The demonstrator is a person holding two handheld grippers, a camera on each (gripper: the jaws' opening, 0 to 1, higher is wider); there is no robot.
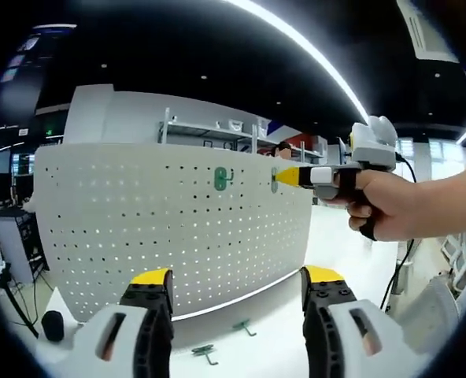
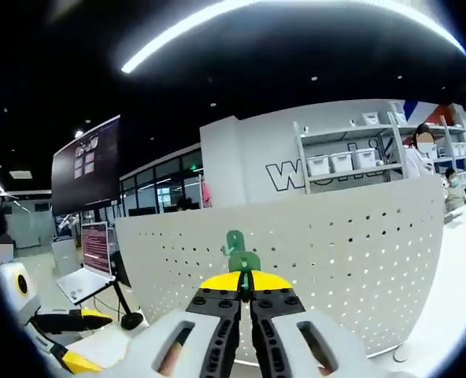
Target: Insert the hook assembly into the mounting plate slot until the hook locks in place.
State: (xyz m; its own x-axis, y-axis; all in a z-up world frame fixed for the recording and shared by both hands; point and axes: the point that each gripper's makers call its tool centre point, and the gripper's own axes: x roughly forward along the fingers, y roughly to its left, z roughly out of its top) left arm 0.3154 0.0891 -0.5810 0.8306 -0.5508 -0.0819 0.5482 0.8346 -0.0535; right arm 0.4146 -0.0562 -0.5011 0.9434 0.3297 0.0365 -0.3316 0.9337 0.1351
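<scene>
A white perforated mounting plate (image 1: 178, 228) stands upright on the table. One green hook (image 1: 221, 179) hangs on its upper face. To the right of it, my right gripper (image 1: 290, 175), held in a hand (image 1: 390, 206), is shut on a second green hook (image 1: 274, 179) that sits against the plate. In the right gripper view the held hook (image 2: 245, 263) juts from the shut yellow tips of the right gripper (image 2: 246, 282), with the mounted hook (image 2: 234, 240) just beyond on the plate (image 2: 343, 252). My left gripper (image 1: 237, 277) stands open in front of the plate's lower edge, holding nothing.
Two spare green hooks (image 1: 245, 326) (image 1: 205, 354) lie on the white table in front of the plate. A black object (image 1: 52, 324) sits at the plate's left foot. A laptop (image 2: 87, 282) stands to the left, and shelving (image 2: 351, 161) with bins rises behind.
</scene>
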